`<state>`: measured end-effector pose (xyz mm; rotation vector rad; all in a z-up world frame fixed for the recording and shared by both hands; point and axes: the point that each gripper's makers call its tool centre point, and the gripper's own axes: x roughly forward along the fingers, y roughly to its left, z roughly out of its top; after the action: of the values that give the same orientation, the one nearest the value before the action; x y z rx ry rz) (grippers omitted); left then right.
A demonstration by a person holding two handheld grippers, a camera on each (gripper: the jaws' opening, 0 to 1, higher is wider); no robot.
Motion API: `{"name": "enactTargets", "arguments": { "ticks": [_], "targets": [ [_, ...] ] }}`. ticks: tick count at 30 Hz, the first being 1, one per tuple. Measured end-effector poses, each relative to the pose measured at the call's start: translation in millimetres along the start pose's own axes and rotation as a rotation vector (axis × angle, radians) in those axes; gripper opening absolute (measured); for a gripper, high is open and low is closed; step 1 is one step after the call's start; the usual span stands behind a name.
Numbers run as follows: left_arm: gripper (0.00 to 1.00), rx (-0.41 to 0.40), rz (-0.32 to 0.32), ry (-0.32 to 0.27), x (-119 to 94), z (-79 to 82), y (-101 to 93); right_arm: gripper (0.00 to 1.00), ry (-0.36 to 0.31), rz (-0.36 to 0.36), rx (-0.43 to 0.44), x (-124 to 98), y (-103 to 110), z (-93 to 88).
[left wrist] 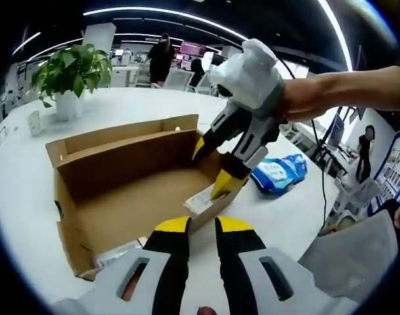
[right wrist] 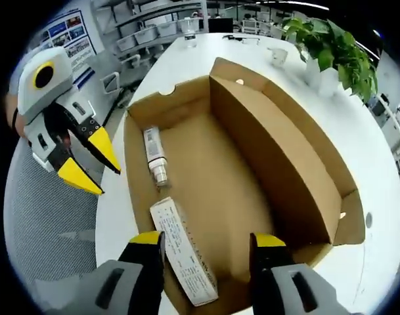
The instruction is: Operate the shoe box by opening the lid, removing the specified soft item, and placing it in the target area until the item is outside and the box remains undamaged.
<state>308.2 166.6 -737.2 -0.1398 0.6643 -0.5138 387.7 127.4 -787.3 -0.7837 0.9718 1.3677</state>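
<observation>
We see the brown cardboard shoe box [right wrist: 265, 164] open, its lid upright along the three o'clock side.

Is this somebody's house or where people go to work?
Probably an open office, not a house: long ceiling lights, shelves of bins, and a big white table with a potted plant on it.

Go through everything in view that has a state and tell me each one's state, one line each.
shoe box: open, lid flap folded back
white carton: lying inside the box against a wall
small bottle: lying on its side inside the box
blue packet: outside, on the table
left gripper: open, empty
right gripper: open, over the box
</observation>
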Motion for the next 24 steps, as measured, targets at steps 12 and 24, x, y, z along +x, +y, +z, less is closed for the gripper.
{"name": "enactTargets", "arguments": {
  "ticks": [12,24],
  "targets": [
    [0.13,-0.022,0.004,-0.011,-1,2.0,2.6,0.49,-0.012,-0.051,0.049,-8,-10,-6.8],
    [0.13,-0.019,-0.01,0.0,-1,-0.6,-1.1,0.52,-0.021,-0.033,0.021,-1,-6,5.1]
  ]
}}
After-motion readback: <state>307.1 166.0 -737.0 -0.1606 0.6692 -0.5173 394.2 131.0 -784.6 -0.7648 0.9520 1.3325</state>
